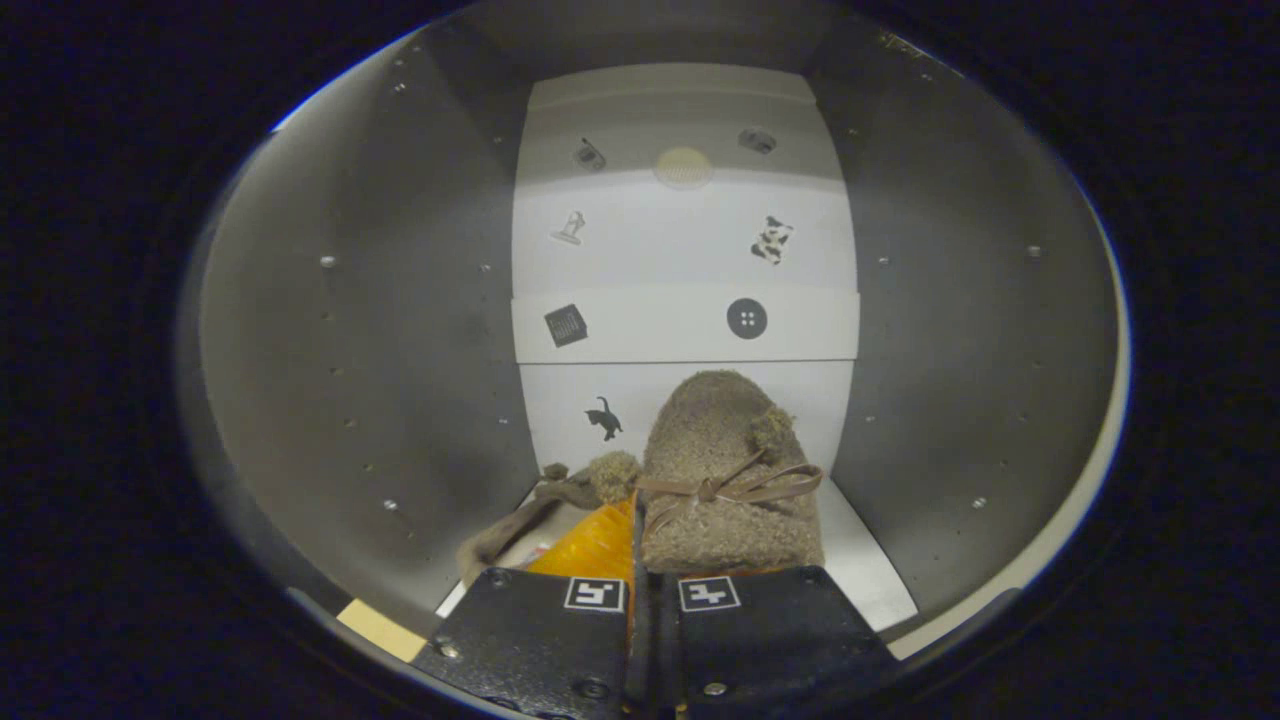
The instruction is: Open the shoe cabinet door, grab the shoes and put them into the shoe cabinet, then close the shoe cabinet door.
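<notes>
I am looking into the open shoe cabinet [400, 300], with grey side walls and a white back panel [685, 250]. A fuzzy brown shoe [725, 470] with a brown bow lace stands just ahead of my fingers, its toe pointing at the back panel. Beside it on the left, a second shoe [590, 545] lies turned over with its orange sole showing. My gripper [638, 600] is shut, with only a thin gap between the fingers and an orange edge of the shoes pinched in it. The shoes sit low over the cabinet's white floor [865, 570].
A white shelf edge [650, 325] crosses the back panel above the shoes. Small stickers dot the back panel, among them a black cat [604, 418] and a button [747, 318]. The right wall [950, 300] stands close to the shoes.
</notes>
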The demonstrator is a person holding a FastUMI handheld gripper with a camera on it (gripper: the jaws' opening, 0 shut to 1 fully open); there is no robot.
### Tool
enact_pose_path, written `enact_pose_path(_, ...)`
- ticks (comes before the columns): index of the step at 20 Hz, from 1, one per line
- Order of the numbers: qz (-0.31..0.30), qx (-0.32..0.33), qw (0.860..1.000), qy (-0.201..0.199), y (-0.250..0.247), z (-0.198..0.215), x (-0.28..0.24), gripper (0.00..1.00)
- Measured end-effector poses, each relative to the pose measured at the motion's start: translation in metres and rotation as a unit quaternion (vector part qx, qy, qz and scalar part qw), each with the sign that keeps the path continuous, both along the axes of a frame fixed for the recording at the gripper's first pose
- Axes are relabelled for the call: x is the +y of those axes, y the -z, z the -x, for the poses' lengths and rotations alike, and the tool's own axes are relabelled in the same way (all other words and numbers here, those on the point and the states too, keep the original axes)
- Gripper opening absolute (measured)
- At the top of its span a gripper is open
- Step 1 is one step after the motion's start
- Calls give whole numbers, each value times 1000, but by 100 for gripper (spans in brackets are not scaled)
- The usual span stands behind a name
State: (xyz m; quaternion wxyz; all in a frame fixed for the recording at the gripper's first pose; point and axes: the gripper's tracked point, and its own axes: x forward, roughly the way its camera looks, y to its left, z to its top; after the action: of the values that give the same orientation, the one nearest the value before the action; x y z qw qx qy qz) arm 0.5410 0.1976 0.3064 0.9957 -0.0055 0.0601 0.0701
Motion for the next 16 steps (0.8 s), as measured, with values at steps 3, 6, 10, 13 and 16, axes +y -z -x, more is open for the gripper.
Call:
enact_pose_path(3, -6, 14, 1000, 15, 5, -38, -6, 8)
enact_pose_path(6, -8, 50, 998, 27, 23, -63, -11, 11)
enact_pose_path(10, 15, 92, 994, 49, 47, -79, -22, 14)
enact_pose_path(13, 20, 127, 991, 41, 59, -79, -21, 17)
enact_pose_path(16, 13, 118, 992, 43, 52, -72, -21, 29)
